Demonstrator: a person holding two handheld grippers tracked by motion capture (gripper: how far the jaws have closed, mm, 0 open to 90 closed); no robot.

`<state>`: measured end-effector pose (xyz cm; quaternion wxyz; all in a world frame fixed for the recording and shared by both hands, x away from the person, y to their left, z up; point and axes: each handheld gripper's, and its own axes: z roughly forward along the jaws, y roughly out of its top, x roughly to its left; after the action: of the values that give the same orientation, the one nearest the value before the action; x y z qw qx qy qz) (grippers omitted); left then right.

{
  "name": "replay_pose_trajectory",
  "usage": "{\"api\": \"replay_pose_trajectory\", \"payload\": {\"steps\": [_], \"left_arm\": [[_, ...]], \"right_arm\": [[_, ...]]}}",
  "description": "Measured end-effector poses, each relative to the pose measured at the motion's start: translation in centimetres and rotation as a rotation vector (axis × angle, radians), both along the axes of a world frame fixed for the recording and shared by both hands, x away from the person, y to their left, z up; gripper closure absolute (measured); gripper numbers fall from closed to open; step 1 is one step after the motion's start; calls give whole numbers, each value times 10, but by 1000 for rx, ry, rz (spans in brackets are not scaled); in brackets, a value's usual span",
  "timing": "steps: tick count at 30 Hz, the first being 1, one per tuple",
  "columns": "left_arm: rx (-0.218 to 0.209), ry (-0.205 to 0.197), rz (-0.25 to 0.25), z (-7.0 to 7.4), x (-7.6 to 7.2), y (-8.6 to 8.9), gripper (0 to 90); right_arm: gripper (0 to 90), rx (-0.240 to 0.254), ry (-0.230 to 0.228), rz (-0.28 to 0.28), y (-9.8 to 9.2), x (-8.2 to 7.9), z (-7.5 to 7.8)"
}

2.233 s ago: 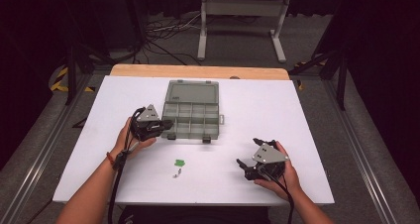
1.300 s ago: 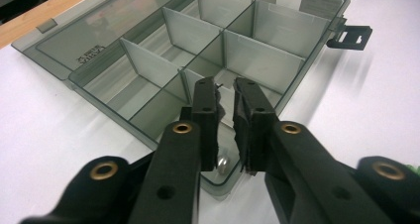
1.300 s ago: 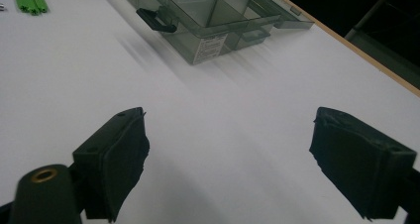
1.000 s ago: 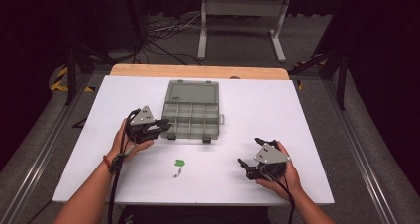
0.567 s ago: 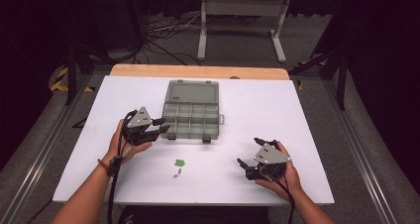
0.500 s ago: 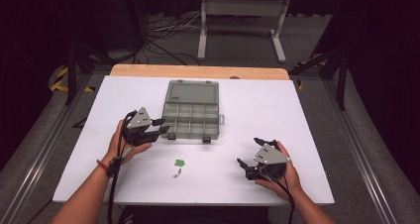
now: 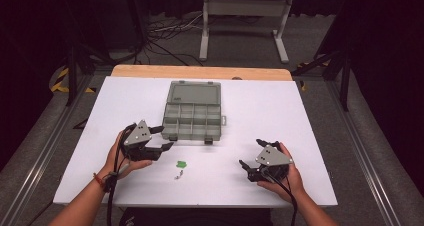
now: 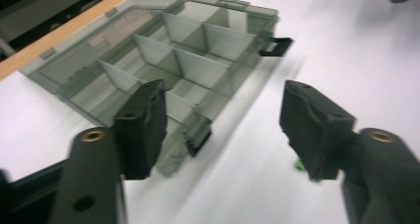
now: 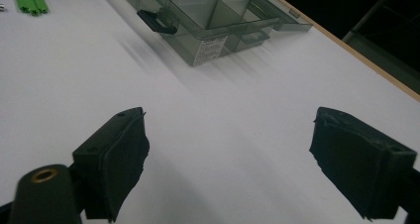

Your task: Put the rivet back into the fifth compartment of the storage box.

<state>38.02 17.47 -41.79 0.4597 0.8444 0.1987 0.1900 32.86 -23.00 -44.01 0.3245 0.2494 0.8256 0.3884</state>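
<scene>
A grey clear compartment box (image 7: 192,118) lies open mid-table, its lid (image 7: 194,93) flat behind it and its dividers (image 8: 173,60) bare. My left gripper (image 7: 165,137) hovers just off the box's front left corner. Its jaws (image 8: 223,130) have just been opening and hold nothing. A small green piece (image 7: 181,163) and a tiny metal screw (image 7: 178,175) lie on the table in front of the box. My right gripper (image 7: 251,153) rests at the front right, open wide (image 9: 228,154) over bare table. In the right gripper view it faces the box (image 9: 213,16) and the green pieces (image 9: 30,2).
The white table (image 7: 310,116) has a wooden strip (image 7: 200,72) along its far edge. Black latches (image 9: 157,22) stick out from the box's front wall. A metal stand (image 7: 245,16) and cables sit on the floor beyond the table.
My left gripper has drawn back from the box's front left corner toward the near edge, and its jaws have spread apart. The right gripper has stayed put.
</scene>
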Motion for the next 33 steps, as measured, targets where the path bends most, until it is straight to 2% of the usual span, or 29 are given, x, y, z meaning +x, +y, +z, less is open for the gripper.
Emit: {"api": "replay_pose_trajectory", "payload": {"steps": [7, 10, 11, 17, 20, 24, 25, 31, 33], "left_arm": [[27, 20, -28, -7, -14, -6, 128], [33, 28, -41, -11, -21, -9, 78], [33, 44, -52, -12, -24, -10, 67], [46, 84, -100, -20, -35, -14, 61], [58, 99, -108, -23, -39, -15, 70], [59, 141, -125, -30, -47, -16, 78], [72, 154, -128, -33, -48, -17, 84], [121, 183, -150, -42, -50, -23, 179], [136, 179, -151, -43, -49, -24, 217]], "right_arm": [[147, -2, 0, -1, 0, -1, 0], [147, 0, 0, -4, -1, 0, 0], [147, -1, 2, -5, -1, 0, 0], [147, -6, 0, -3, 0, 0, 0], [147, -4, 1, -4, -1, 0, 0], [147, -4, 2, -4, -1, 0, 0], [147, -4, 2, -3, -1, 0, 0], [147, -7, 1, 0, -1, -1, 0], [147, -4, 3, -1, -1, 0, 0]]}}
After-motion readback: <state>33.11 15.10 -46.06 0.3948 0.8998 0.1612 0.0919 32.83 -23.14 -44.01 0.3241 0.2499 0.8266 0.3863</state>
